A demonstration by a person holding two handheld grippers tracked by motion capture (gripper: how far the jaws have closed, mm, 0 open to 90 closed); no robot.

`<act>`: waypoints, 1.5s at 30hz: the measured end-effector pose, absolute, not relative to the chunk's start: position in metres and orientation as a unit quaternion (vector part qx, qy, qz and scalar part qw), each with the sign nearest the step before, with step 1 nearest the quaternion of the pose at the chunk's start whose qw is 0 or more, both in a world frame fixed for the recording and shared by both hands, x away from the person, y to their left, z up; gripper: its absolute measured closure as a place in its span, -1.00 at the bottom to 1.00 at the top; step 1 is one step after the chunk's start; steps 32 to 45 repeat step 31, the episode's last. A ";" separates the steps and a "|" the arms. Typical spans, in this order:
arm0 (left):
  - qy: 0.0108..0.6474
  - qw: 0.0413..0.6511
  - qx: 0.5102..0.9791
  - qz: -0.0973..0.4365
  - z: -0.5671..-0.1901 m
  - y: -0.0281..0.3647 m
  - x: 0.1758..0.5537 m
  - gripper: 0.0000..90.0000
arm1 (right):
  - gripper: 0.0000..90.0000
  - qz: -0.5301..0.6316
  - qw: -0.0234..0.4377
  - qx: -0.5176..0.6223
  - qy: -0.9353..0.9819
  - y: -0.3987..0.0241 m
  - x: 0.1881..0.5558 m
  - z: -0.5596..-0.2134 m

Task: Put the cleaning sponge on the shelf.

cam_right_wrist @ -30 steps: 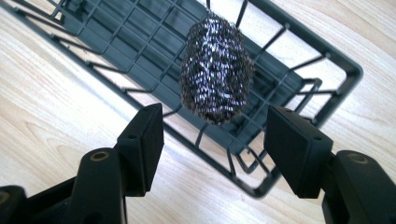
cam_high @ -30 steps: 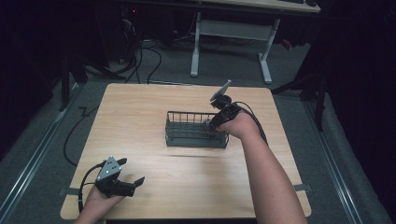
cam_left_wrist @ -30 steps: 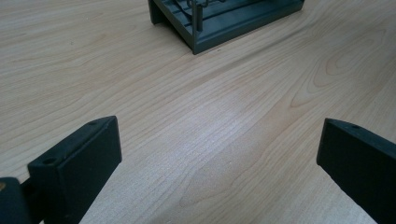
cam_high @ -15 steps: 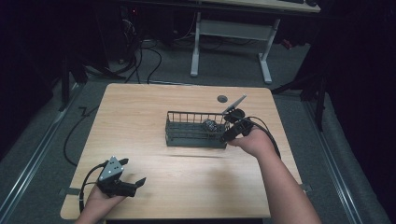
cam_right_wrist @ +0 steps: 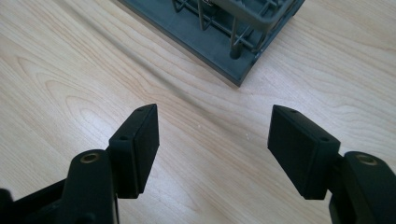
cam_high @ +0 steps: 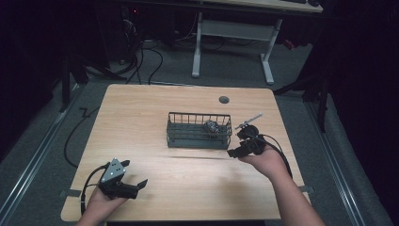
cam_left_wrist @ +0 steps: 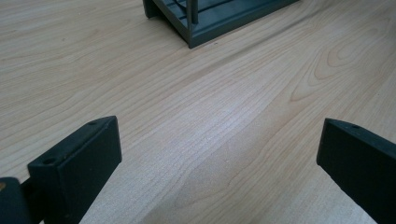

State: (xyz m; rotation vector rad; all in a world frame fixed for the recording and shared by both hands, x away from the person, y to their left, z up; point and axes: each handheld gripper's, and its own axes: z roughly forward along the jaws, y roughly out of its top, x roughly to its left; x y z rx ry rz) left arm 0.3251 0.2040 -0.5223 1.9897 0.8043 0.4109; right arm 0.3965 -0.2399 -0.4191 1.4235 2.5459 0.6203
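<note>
Both your grippers are empty, jaws spread: right gripper (cam_high: pixel 241 145) just beside the wire basket (cam_high: pixel 199 131), left gripper (cam_high: pixel 126 182) near the table's (cam_high: pixel 141 113) front edge. Back the right one off low, clear of the rim. High view reveals a small crumpled object (cam_high: pixel 211 126) inside the basket.

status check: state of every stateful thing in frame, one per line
Left gripper: open, empty, held low over the table's near left corner.
Right gripper: open, empty, beside the basket's right end.
Wire basket: upright on the table, one small crumpled object inside at its right end; what it is cannot be told.
Wooden table: round grommet hole near the far edge.
</note>
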 end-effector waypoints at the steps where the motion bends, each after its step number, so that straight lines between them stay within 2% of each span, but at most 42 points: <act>1: 0.326 0.461 0.808 0.167 -0.522 0.204 0.325 -0.99 | -0.25 0.217 0.088 0.477 0.847 -0.243 0.390 -0.424; 8: 0.326 0.460 0.809 0.167 -0.522 0.203 0.325 -0.99 | -0.26 0.285 0.112 0.483 0.820 -0.257 0.364 -0.449; 11: 0.326 0.460 0.809 0.166 -0.523 0.202 0.325 -0.99 | -0.24 0.319 0.149 0.478 0.805 -0.264 0.341 -0.469; 14: 0.327 0.462 0.808 0.164 -0.523 0.201 0.325 -0.99 | -0.25 0.337 0.159 0.479 0.795 -0.266 0.329 -0.479; 18: 0.322 0.461 0.810 0.168 -0.523 0.199 0.324 -0.99 | -0.25 0.370 0.196 0.484 0.768 -0.271 0.304 -0.498; 19: 0.322 0.461 0.810 0.169 -0.523 0.198 0.323 -0.99 | -0.26 0.398 0.219 0.491 0.743 -0.276 0.288 -0.508; 21: 0.323 0.460 0.810 0.169 -0.523 0.198 0.323 -0.99 | -0.29 0.410 0.229 0.490 0.735 -0.281 0.275 -0.514; 24: 0.329 0.465 0.805 0.166 -0.523 0.197 0.322 -0.99 | -0.33 0.413 0.217 0.486 0.739 -0.283 0.272 -0.515; 45: 0.329 0.464 0.804 0.173 -0.521 0.195 0.319 -0.99 | -0.33 0.417 0.221 0.473 0.744 -0.278 0.275 -0.516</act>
